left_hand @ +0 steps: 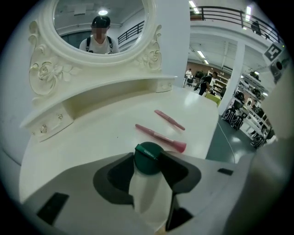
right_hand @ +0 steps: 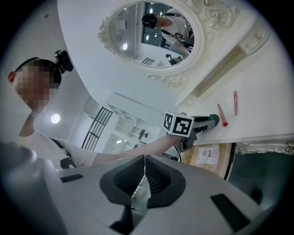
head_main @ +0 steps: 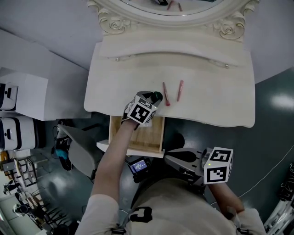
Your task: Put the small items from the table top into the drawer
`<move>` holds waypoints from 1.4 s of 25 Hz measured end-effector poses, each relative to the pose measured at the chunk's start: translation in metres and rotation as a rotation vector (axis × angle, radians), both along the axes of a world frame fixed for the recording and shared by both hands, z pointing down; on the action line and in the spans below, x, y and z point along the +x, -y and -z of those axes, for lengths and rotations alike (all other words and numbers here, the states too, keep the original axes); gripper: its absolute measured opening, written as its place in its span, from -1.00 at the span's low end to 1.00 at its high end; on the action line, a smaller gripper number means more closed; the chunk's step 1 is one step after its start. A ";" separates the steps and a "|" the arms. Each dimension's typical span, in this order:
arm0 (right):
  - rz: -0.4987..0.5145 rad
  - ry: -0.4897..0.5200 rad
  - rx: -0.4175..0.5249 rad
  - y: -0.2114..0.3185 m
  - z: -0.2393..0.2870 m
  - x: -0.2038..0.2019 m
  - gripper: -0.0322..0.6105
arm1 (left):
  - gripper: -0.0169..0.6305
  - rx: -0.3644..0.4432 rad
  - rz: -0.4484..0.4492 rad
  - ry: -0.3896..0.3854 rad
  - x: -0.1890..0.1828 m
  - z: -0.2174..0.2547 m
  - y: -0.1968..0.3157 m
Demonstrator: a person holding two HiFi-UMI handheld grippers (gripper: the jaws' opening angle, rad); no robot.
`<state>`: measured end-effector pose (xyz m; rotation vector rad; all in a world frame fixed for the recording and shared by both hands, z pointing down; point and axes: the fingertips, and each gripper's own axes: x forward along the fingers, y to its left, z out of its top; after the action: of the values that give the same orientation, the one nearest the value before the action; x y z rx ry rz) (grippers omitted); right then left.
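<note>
Clamping green-capped bottle, left tongs hide its base; right tongs together; drawer partly covered.

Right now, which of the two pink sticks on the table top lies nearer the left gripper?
The pink stick with the flared tip, just past the left gripper and its green-capped bottle; the other pink stick lies beyond it.

two sticks lie side by side on the worktop, before the mirror. just left of them, at the front edge, a bottle sits between the left gripper's jaws. the open drawer lies below that edge, the right gripper to its right.
</note>
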<state>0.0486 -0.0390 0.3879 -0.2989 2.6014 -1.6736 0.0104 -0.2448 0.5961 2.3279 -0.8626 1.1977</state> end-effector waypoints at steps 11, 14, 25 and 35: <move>-0.021 -0.012 -0.009 -0.004 0.001 -0.017 -0.80 | -0.40 -0.012 0.015 -0.058 -0.001 -0.001 -0.003; -0.038 -0.009 -0.006 -0.005 0.006 -0.022 -0.80 | -0.43 0.014 0.015 -0.068 -0.001 0.001 -0.003; -0.045 -0.048 0.001 -0.023 0.007 -0.036 -0.80 | -0.72 0.075 0.011 -0.038 -0.009 0.006 0.000; -0.075 -0.074 0.011 -0.032 0.010 -0.041 -0.80 | -0.73 0.113 0.015 -0.064 -0.011 0.017 -0.004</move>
<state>0.0074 -0.0067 0.3775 -0.4605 2.6143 -1.6547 -0.0005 -0.2403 0.5792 2.4307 -0.9459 1.0883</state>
